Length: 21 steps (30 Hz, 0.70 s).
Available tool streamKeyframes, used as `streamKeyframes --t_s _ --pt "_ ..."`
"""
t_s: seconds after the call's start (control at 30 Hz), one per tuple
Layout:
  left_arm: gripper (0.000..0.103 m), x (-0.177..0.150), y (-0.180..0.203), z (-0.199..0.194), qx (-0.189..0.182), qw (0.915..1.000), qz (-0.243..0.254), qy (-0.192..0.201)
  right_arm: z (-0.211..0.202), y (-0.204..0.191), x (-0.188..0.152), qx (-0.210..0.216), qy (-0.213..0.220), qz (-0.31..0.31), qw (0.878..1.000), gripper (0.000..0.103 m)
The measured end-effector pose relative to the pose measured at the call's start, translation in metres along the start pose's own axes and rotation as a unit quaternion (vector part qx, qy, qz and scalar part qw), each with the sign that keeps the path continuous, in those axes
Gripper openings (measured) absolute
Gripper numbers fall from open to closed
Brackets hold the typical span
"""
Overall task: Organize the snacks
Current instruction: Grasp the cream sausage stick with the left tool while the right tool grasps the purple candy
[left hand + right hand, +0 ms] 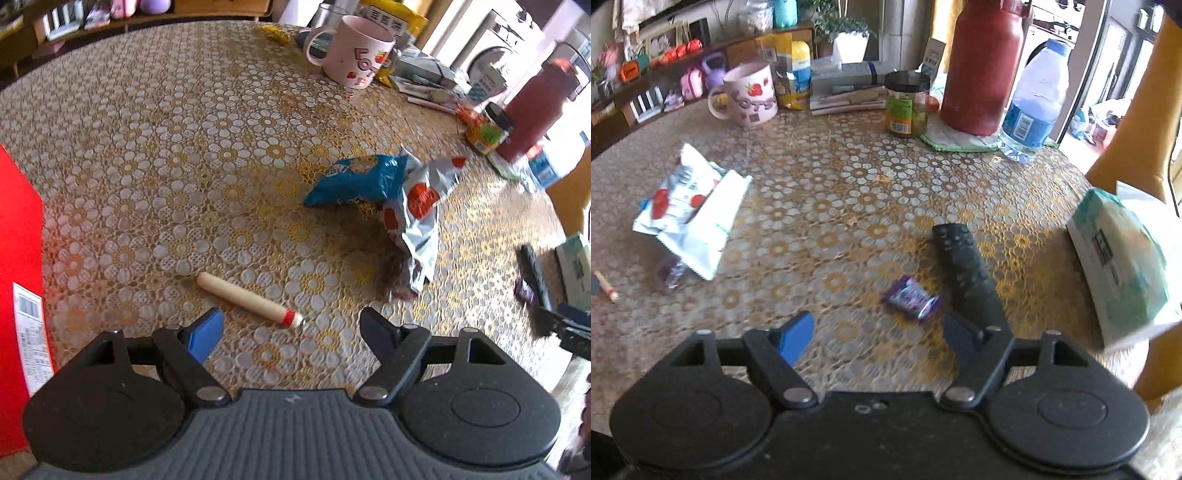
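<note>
Table (155,155) w/ glossy lace-pattern cover, gold and white florets. Left gripper (291,328) is spread, nothing between the jaws, above a smooth cream sausage stick (245,301) w/ red end band. Beyond it, 2 crinkly foil bags overlap: blue bag (356,181) and silver-red bag (421,218); a dark purple wrapper under the silver one, prob. candy, is too blurred to tell. Right gripper (877,332) is also released, empty, just short of 1 purple candy (912,297) beside a black remote (967,273). Red box (18,258) cut off at left edge. 1 pink mug (750,94), 1 jar (907,103).

Home dining room: lace-cloth table (849,177), mug (750,94), washing machine (491,48)
</note>
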<state>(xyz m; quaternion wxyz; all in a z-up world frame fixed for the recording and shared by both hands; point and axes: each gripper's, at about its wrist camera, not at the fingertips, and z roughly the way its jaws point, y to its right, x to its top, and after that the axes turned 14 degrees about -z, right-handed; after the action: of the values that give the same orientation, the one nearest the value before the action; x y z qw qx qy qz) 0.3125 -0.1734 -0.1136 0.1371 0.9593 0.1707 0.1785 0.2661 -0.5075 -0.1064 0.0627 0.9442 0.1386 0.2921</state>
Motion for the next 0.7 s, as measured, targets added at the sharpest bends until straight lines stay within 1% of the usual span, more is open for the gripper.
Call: streamKeyframes --t_s 0.07,0.1,0.17,0.23,0.27,0.4,0.57,0.63,0.67,0.7 --pt "0.069 0.004 0.0 0.004 -0.004 0.9999 -0.011 -0.008 0.009 0.006 0.003 0.002 -0.001 -0.009 1.0 0.071" --pt "0.068 0.006 0.0 0.005 -0.004 0.9998 -0.017 -0.011 0.013 0.008 0.004 0.006 0.0 -0.009 1.0 0.069" --pt "0.068 0.009 -0.001 0.007 -0.006 0.9996 -0.025 -0.014 0.02 0.012 0.006 0.015 0.0 -0.011 1.0 0.068" --pt "0.063 0.012 -0.002 0.008 -0.01 0.9992 -0.034 -0.017 0.026 0.017 0.007 0.021 -0.003 -0.013 1.0 0.067" --pt "0.059 0.013 -0.003 0.009 -0.013 0.999 -0.038 -0.02 0.03 0.02 0.006 0.025 -0.005 -0.012 1.0 0.065" --pt "0.059 0.018 -0.007 0.011 -0.023 0.9976 -0.058 -0.028 0.045 0.03 0.005 0.039 -0.014 0.005 0.999 0.06" --pt "0.058 0.023 -0.009 0.011 -0.029 0.997 -0.066 -0.027 0.056 0.035 0.003 0.054 -0.016 0.019 0.998 0.06" --pt "0.056 0.024 -0.01 0.012 -0.029 0.9969 -0.067 -0.029 0.055 0.034 0.003 0.055 -0.012 0.017 0.998 0.06" --pt "0.055 0.024 -0.01 0.013 -0.028 0.9968 -0.069 -0.03 0.055 0.034 0.003 0.054 -0.011 0.015 0.998 0.059" --pt "0.055 0.025 -0.01 0.014 -0.028 0.9967 -0.07 -0.03 0.055 0.034 0.003 0.051 -0.011 0.015 0.999 0.055"
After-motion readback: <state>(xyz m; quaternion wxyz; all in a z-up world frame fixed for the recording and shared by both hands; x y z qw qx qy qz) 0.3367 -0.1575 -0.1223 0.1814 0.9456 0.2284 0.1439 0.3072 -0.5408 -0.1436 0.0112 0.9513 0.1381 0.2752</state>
